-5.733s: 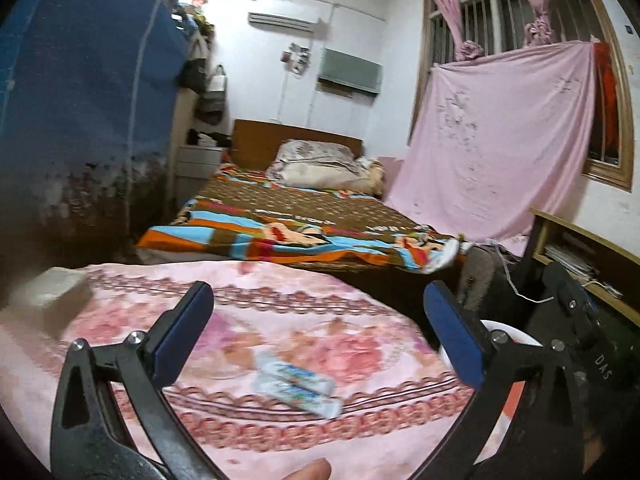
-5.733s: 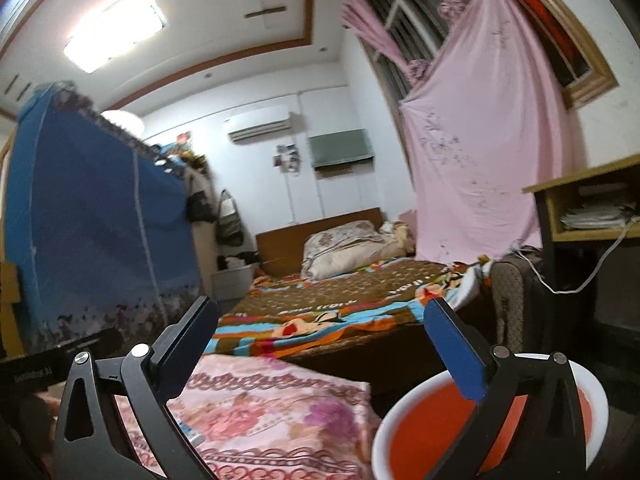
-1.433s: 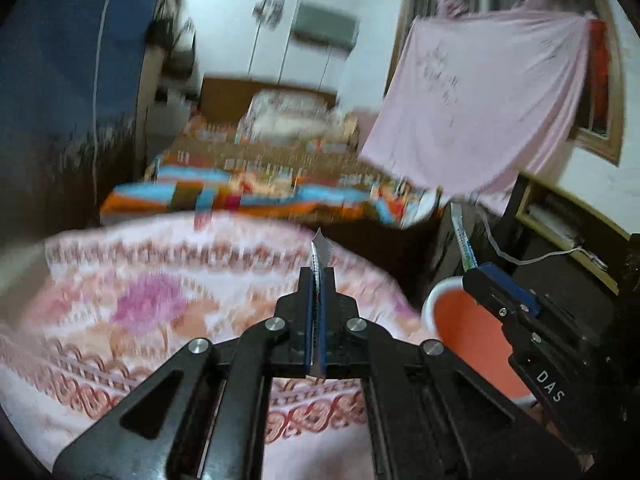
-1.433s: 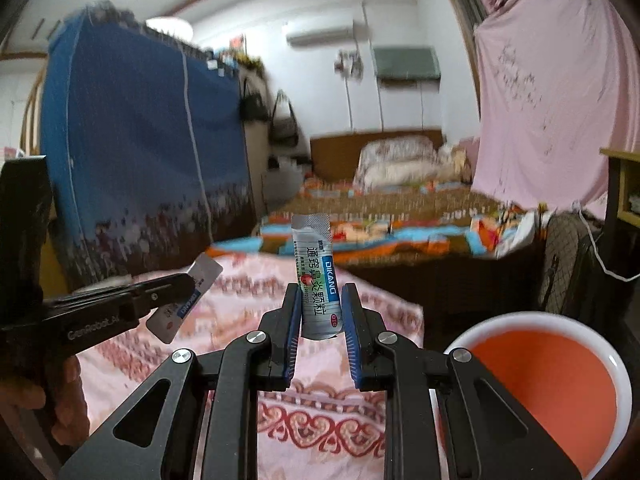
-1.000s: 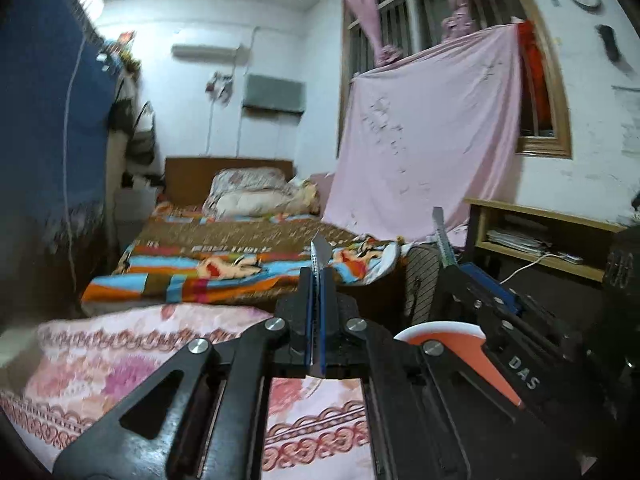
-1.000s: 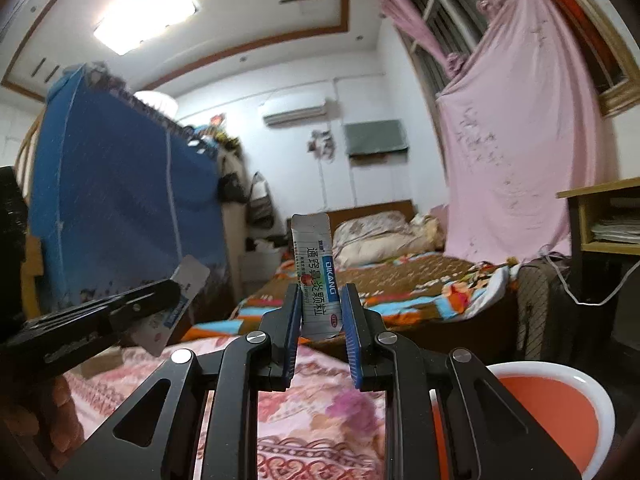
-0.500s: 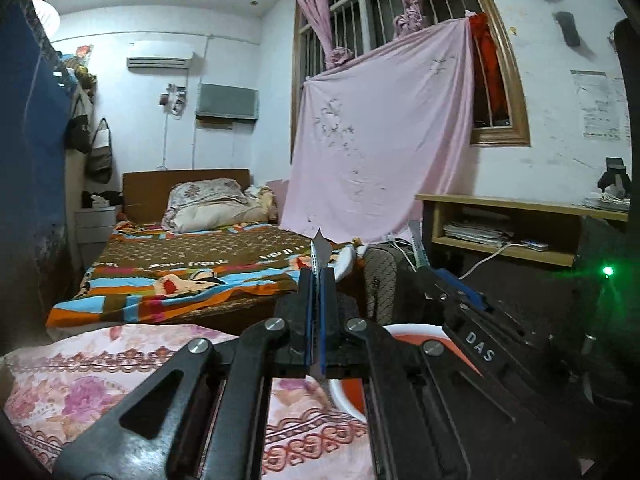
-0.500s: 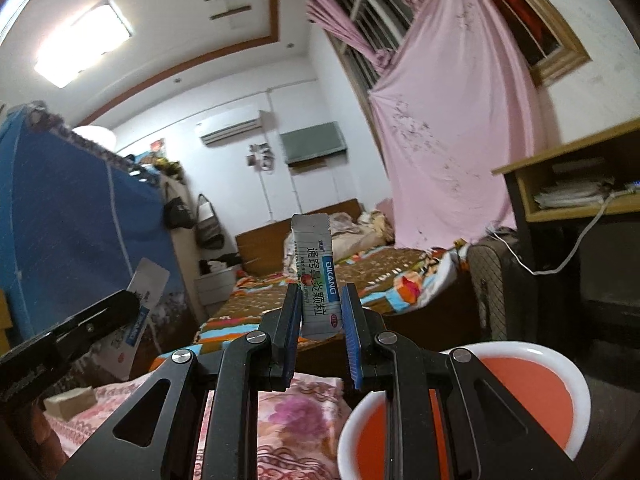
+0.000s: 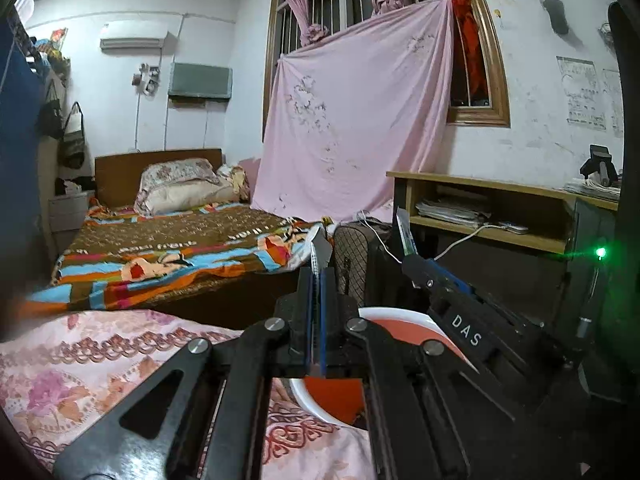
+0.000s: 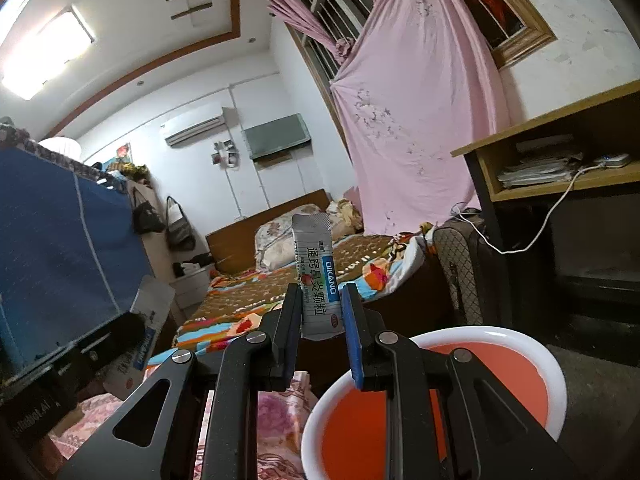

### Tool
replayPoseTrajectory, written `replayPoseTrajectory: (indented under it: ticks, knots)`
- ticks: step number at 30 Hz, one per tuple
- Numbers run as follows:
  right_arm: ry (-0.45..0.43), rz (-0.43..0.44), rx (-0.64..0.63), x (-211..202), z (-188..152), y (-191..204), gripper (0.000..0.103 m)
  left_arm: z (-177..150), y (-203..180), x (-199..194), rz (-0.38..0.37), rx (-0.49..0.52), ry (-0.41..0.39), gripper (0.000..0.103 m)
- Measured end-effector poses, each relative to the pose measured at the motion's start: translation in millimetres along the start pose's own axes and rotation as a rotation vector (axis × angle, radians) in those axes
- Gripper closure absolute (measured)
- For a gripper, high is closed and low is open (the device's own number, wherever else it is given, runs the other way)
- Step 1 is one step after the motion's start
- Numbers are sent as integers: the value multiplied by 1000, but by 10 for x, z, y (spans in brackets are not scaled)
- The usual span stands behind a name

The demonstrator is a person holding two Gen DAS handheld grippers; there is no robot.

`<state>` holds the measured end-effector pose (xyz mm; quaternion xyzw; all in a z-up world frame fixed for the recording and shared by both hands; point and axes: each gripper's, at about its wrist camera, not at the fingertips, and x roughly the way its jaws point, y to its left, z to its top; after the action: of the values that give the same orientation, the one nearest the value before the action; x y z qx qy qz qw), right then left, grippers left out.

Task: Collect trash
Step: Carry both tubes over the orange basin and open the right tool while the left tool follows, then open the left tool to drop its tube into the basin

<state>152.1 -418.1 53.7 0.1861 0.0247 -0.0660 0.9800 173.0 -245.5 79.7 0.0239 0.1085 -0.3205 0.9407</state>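
My left gripper (image 9: 319,280) is shut on a silver sachet (image 9: 320,249), seen edge-on, held above the near rim of the red basin (image 9: 396,318) with a white rim. My right gripper (image 10: 320,308) is shut on a second silver and blue sachet (image 10: 317,276), which stands upright between the pads over the left rim of the basin (image 10: 500,364). The right gripper also shows in the left wrist view (image 9: 416,260), to the right, over the basin. The left gripper with its sachet (image 10: 148,320) shows at the left of the right wrist view.
A pink flowered cloth (image 9: 80,368) covers the surface at the left of the basin. Behind are a bed with a striped blanket (image 9: 168,252), a dark quilted case (image 9: 352,252), a wooden desk (image 9: 500,208) with a white cable, and a pink sheet (image 9: 352,128) over the window.
Both grippers picked up a sachet each from the pink cloth and shut on them. Over the last second both have swung right, so the basin now sits under them.
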Motion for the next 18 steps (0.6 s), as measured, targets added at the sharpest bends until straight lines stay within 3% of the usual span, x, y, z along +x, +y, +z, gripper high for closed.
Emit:
replayPoseTrajectory:
  ticks: [18]
  knots:
    - [66, -51, 69, 68, -16, -170, 83, -139, -70, 412, -90, -118, 170, 103]
